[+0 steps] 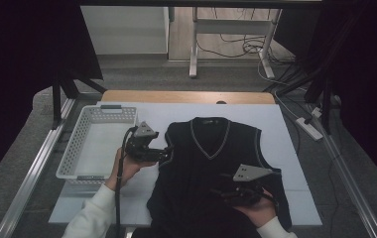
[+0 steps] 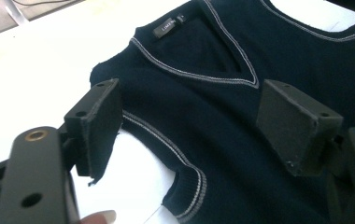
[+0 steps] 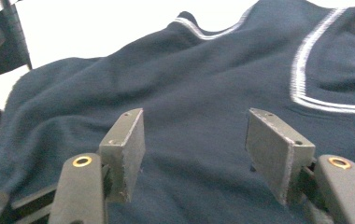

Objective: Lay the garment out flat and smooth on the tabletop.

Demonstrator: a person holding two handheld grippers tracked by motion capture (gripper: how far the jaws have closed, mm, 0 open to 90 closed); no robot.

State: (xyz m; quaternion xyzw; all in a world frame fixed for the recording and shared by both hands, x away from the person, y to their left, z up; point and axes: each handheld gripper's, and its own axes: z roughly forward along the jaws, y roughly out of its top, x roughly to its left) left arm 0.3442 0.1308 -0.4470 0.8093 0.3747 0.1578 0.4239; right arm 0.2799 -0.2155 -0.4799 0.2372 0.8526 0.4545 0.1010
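White table (image 1: 285, 148) carries a flat vest (image 1: 211, 173); with both claws (image 2: 189, 121) (image 3: 194, 149) released, its armhole edge should be pinched squarely

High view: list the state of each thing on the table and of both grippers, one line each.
Dark navy knit vest with white-trimmed V-neck: spread flat, front up, unfolded.
White perforated plastic basket: upright, nothing inside.
Left gripper: jaws open, over the vest's armhole, nothing gripped.
Right gripper: jaws open, above the vest's lower part, nothing gripped.
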